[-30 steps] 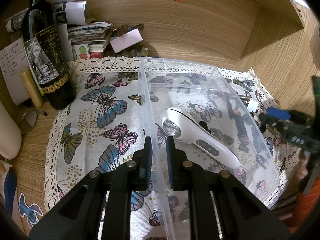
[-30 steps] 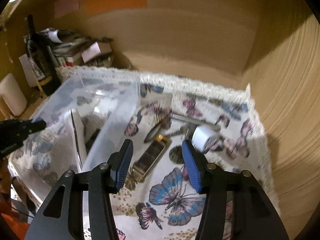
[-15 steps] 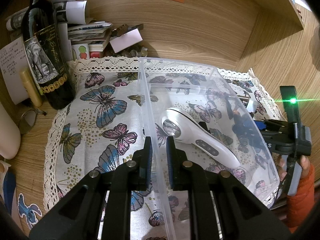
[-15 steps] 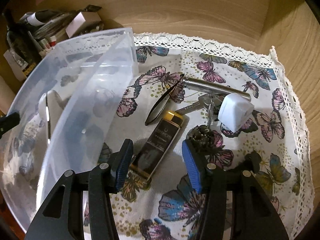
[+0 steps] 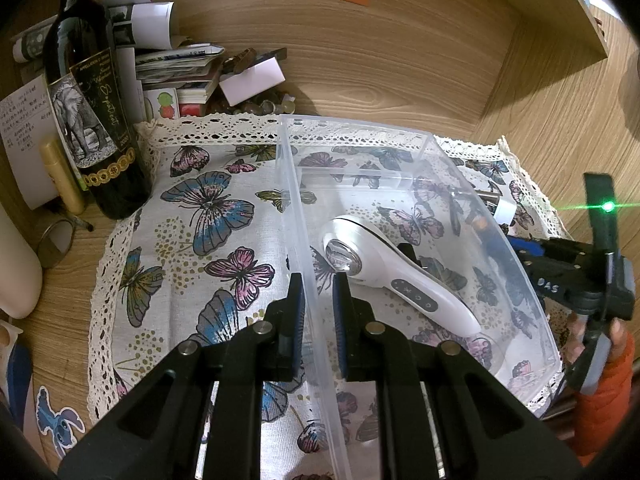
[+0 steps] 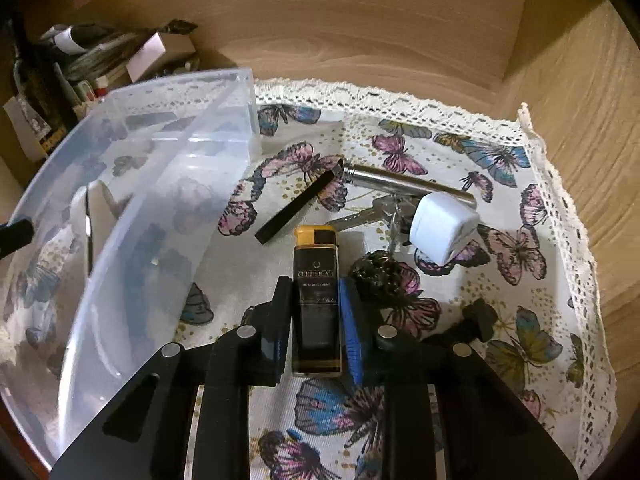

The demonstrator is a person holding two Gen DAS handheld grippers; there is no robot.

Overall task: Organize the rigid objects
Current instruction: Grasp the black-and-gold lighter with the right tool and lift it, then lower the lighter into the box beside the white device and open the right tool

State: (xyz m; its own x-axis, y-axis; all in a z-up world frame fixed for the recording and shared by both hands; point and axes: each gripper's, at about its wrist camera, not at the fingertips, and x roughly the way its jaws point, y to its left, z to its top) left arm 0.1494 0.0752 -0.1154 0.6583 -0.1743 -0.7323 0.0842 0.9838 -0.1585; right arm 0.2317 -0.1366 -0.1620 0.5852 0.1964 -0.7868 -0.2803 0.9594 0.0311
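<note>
Our right gripper (image 6: 316, 312) has just been closing its jaws on a black-and-gold lighter (image 6: 317, 300) printed "CERTIFICATE OF ACHIEVEMENT", lying on the butterfly cloth (image 6: 500, 248) just beside the clear plastic bin (image 6: 168, 216). Our left gripper (image 5: 318, 308) pinches the bin's near wall, jaws almost together. Inside the bin we see a white handheld device (image 5: 392, 276). A white cube (image 6: 442, 226), keys (image 6: 368, 212) and a metal tube (image 6: 392, 180) lie beyond the lighter. A dark bottle (image 5: 92, 112) carries an elephant label.
</note>
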